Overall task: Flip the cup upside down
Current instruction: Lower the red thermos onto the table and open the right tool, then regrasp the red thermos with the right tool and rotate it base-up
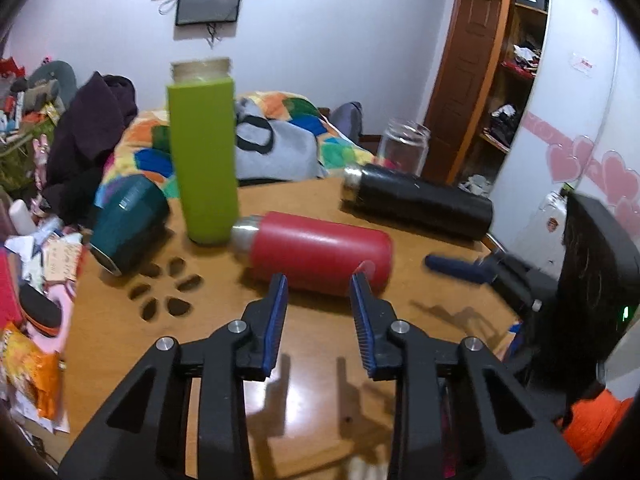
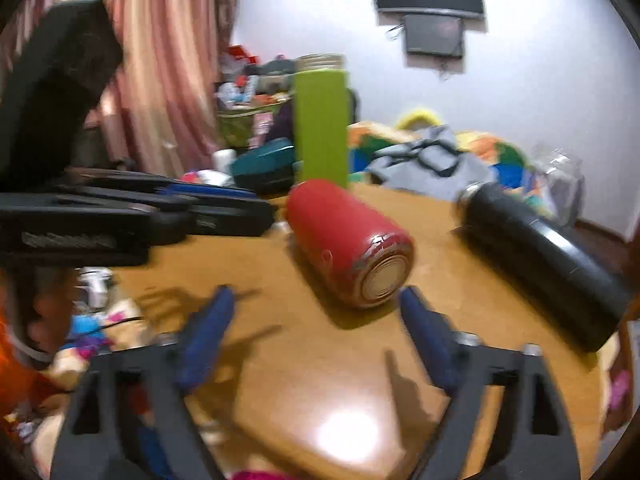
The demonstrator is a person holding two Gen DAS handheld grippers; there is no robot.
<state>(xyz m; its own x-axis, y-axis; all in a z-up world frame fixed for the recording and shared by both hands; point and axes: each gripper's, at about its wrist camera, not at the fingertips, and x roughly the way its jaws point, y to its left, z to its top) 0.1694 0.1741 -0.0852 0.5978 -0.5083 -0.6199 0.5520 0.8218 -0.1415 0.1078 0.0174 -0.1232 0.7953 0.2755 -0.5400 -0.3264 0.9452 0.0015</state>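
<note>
Two claws, the left claw (image 1: 319, 286) and the right claw (image 2: 316, 300), are both spread and empty just short of the red cup (image 1: 320, 254) lying on its side on the tabletop (image 1: 312, 380), so flipping it looks not yet begun.

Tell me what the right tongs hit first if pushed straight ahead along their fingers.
Most likely the red bottle: it lies on its side on the table, base toward the open right tongs, just beyond the fingertips. Depth is blurry, so contact isn't certain.
</note>
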